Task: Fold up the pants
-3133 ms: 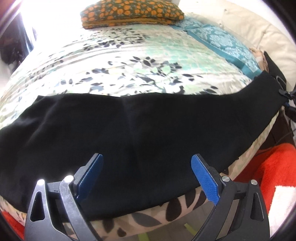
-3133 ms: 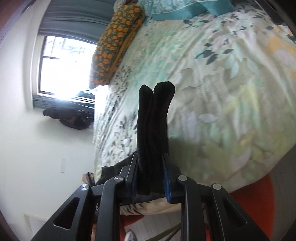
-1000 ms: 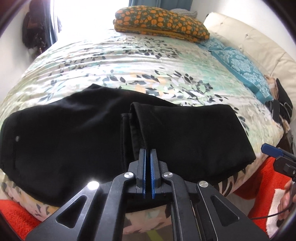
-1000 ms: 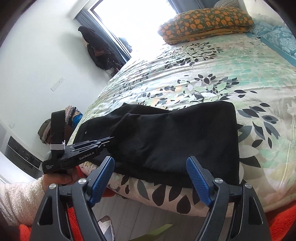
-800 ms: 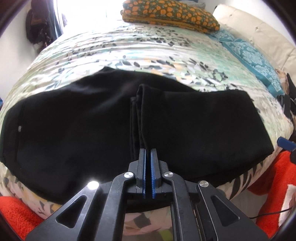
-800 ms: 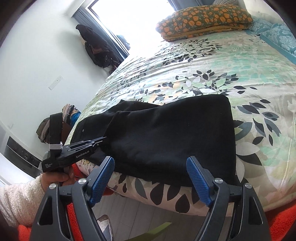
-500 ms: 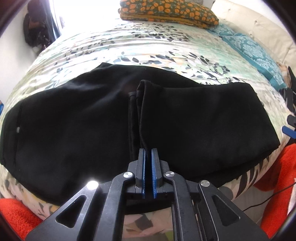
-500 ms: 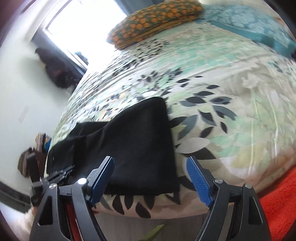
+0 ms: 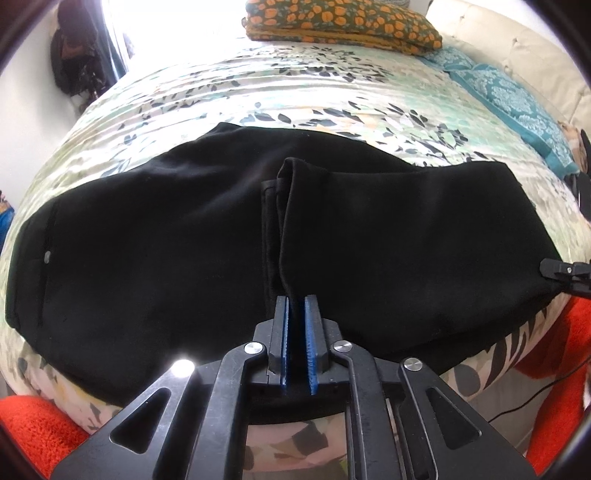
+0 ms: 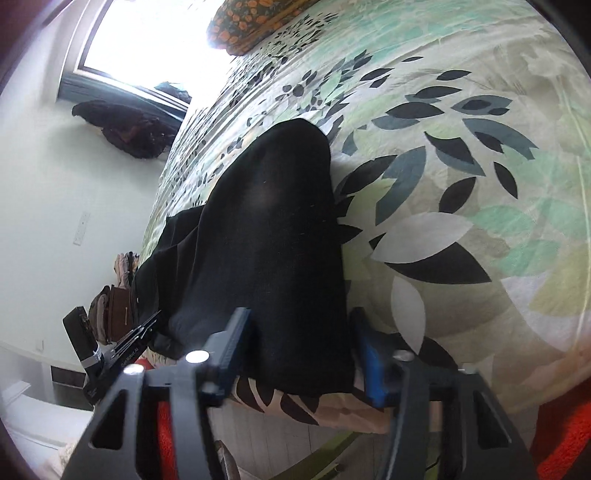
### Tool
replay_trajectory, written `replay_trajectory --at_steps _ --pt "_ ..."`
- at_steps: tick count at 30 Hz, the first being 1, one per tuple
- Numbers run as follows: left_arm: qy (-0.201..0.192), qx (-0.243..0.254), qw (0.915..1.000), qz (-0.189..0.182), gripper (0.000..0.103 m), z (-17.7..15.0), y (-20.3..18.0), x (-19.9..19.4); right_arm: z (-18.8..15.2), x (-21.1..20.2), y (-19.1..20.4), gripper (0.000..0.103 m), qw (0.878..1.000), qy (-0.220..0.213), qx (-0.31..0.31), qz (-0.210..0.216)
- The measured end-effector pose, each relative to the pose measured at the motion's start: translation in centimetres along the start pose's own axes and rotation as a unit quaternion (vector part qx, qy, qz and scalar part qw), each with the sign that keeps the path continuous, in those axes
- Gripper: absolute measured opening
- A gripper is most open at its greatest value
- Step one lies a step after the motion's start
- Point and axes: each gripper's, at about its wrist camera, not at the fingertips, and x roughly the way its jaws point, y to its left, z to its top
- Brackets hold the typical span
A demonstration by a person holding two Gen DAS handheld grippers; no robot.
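Black pants lie along the near edge of the bed, the right part folded back over the middle. My left gripper is nearly shut, pinching the folded leg ends at the pants' near edge. The right gripper's tip shows at the left wrist view's right edge, at the fold. In the right wrist view my right gripper is open, its blue pads on either side of the folded end of the pants, at the bed's edge.
The bed has a floral cover with an orange-patterned pillow and teal pillows at the far end. An orange-red rug lies on the floor below. Dark clothes hang by the window.
My left gripper's pads have parted slightly around the leg ends. My right gripper swung down and closer, straddling the fold at the pants' right end.
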Motion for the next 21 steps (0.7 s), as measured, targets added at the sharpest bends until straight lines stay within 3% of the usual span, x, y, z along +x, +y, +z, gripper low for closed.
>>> replay_trajectory --at_steps 1,4,5,9,13,17,20,21 --pt "0.0 0.0 1.0 0.001 0.021 -0.1 0.0 0.0 0.0 0.0 0.3 0.028 1.0 0.001 -0.009 -0.013" --pt "-0.007 -0.039 0.9992 0.005 0.067 0.0 1.2 -1.2 -0.1 -0.5 0.8 0.022 0.999 -0.01 -0.022 -0.03" --pt "-0.02 -0.056 0.9982 -0.003 0.07 0.0 1.9 -1.9 -0.1 -0.9 0.9 0.021 0.999 -0.018 -0.024 -0.037" --pt "-0.091 -0.099 0.991 0.001 0.069 0.4 3.5 -5.4 -0.2 -1.3 0.9 0.021 0.998 -0.024 -0.025 -0.046" --pt "-0.123 -0.057 0.9904 -0.029 0.07 1.4 1.1 -6.3 -0.1 -1.1 0.8 0.021 0.998 -0.02 -0.023 -0.05" --pt "-0.087 0.048 0.9946 -0.03 0.073 1.5 -3.8 -3.5 0.0 -1.1 0.5 0.021 0.999 -0.018 -0.016 -0.047" --pt "0.026 0.073 0.997 -0.003 0.074 0.4 -4.7 2.1 -0.1 -1.1 0.4 0.021 0.999 -0.017 -0.015 -0.048" --pt "0.002 0.069 0.9976 -0.008 0.076 -0.1 -4.4 1.9 -0.1 -1.0 0.4 0.021 0.999 -0.017 -0.015 -0.047"
